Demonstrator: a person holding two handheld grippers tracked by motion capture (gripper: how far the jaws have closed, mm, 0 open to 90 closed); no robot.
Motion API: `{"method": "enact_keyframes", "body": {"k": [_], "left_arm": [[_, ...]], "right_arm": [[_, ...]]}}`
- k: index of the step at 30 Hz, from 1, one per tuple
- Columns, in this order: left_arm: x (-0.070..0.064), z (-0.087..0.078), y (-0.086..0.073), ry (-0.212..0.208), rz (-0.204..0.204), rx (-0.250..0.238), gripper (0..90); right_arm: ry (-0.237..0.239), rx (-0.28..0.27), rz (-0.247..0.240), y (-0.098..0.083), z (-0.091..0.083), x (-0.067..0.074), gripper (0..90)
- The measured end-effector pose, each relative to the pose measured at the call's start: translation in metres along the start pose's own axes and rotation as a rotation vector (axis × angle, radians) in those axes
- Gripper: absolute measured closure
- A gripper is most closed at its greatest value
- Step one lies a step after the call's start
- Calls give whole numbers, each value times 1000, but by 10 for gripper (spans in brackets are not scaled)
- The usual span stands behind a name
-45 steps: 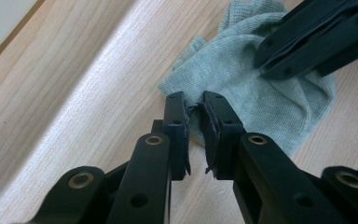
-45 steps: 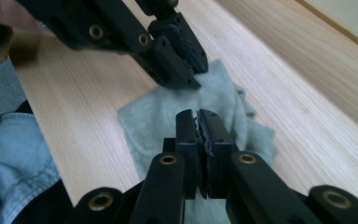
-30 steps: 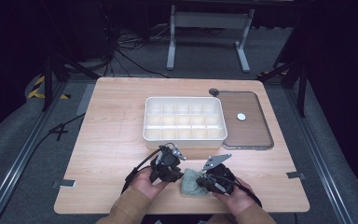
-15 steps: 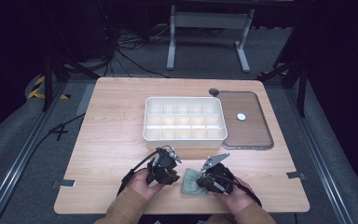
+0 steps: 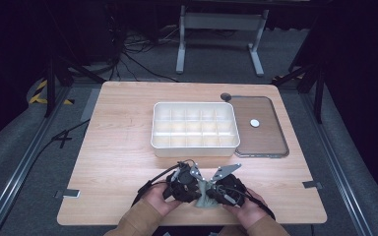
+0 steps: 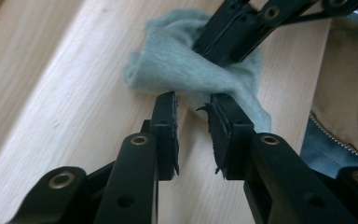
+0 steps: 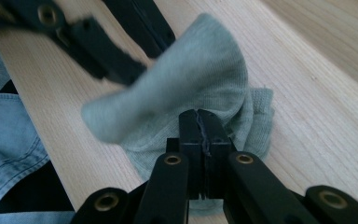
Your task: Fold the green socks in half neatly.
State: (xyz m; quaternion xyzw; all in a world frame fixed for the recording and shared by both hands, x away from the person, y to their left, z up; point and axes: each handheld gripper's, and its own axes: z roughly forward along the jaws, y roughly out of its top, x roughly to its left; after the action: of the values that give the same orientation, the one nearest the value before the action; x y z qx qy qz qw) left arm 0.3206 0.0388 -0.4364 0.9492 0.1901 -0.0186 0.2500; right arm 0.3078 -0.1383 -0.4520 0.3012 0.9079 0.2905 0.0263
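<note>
Grey-green sock worked between two hand-held grippers at the lower centre of the tabletop (image 5: 118, 162).

The sock (image 5: 204, 196) lay bunched on the wood at the lower middle of the high view, between the two hands. The right gripper (image 7: 199, 122) had its jaws pressed fully together on a fold of the sock, part of the fabric lifted into a peak at the centre of the right gripper view. The left gripper (image 6: 193, 109) had its jaws parted by a narrow gap with nothing between them, their tips just at the sock's near edge. A white compartment tray (image 5: 195, 146) stood at the centre of the high view, well apart from the sock. A brown lid (image 5: 268, 142) with a white knob (image 5: 254, 123) lay flat just beside the tray, on its right.
</note>
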Motion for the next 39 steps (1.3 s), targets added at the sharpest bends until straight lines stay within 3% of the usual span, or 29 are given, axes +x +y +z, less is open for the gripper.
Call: {"method": "enact_keyframes", "body": {"k": [2, 5, 14, 18, 19, 20, 22, 23, 25, 26, 28, 30, 35, 39], "left_arm": [[0, 0, 1, 6, 22, 3, 716], [2, -1, -1, 3, -7, -7, 704], [3, -4, -2, -2, -16, -18, 700], [6, -8, -7, -3, -25, -24, 696], [7, -9, -11, -1, -37, -11, 693], [8, -11, -13, -5, -32, 15, 692], [8, -10, -16, 0, -38, 17, 693], [7, -9, -20, -7, -51, 35, 695], [6, -6, -25, -26, -68, 84, 696], [6, -6, -25, -26, -68, 84, 697], [2, -2, -25, -35, -60, 112, 702], [-1, -1, -24, -52, -49, 117, 709], [-7, 2, -21, -49, -38, 114, 716], [-9, 3, -18, -51, -24, 111, 716]], "right_arm": [[-13, -1, -7, 1, 1, 2, 889], [-13, -2, 5, 1, 1, 3, 888], [-9, -7, 24, 2, 0, 4, 882], [-2, -40, 10, 3, -16, 3, 871], [-7, -70, 13, 2, -30, 0, 874], [-12, -83, 10, 1, -34, -3, 876], [-15, -89, 15, -1, -40, -6, 878], [-11, -88, 6, -7, -46, -15, 884], [-25, -58, 3, -13, -45, -23, 885], [-25, -58, 3, -13, -45, -23, 885], [-2, -39, -6, -19, -38, -27, 886], [11, -38, -22, -19, -33, -26, 886], [36, -61, -93, -13, -30, -15, 887], [33, -13, -116, -9, -19, -9, 888]]}}
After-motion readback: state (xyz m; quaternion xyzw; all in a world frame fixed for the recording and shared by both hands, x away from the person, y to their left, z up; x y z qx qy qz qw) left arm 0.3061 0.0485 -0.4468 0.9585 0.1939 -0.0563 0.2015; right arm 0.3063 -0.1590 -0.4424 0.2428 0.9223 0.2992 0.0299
